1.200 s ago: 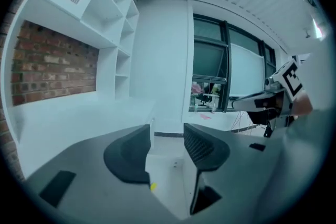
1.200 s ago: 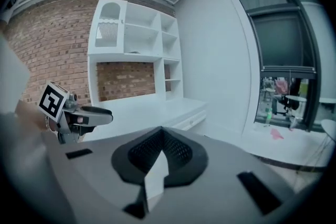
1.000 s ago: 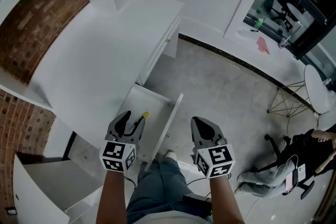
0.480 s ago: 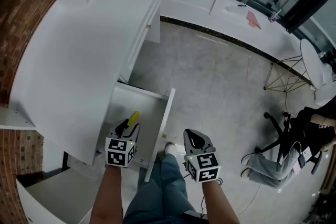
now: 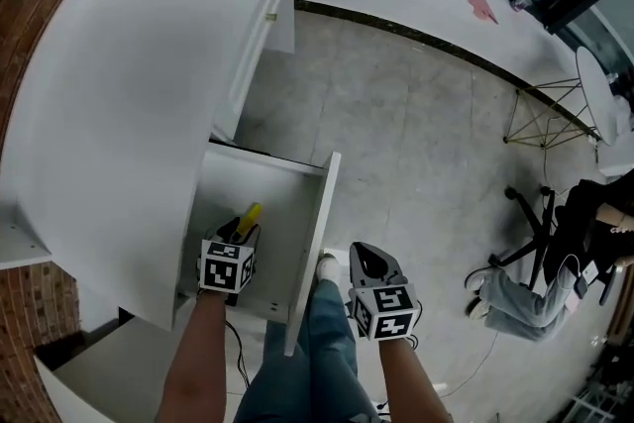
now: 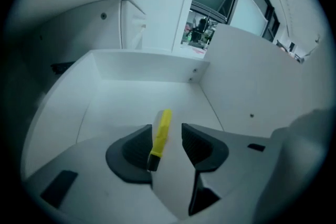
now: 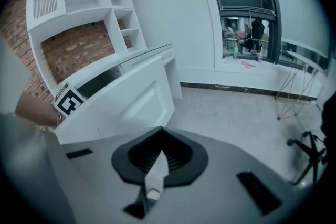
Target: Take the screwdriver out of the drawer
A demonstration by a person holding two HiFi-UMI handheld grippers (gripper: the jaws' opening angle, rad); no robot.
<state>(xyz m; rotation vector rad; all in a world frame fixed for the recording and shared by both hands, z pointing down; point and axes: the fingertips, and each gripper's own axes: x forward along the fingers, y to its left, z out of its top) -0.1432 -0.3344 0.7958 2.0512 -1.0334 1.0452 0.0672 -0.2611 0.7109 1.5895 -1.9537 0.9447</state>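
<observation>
Screwdriver (image 5: 248,216) as goal, so from the biggest piece downward. Across the left half of the head view, top to bottom: white desk (image 5: 119,114). Beneath its lower edge, drawer (image 5: 328,243) pulled out toward the lower centre, open from above for reaching in. Down inside it, left gripper (image 5: 238,231), jaws apart and straddling the yellow handle without pressing, probably lined up for a pinch. Outside the drawer front, lower centre, right gripper (image 5: 369,261), jaws together on nothing, seemingly held clear of the reach. Flat on the drawer floor, lengthwise between the left jaws: yellow handle, dark end nearest the gripper.
</observation>
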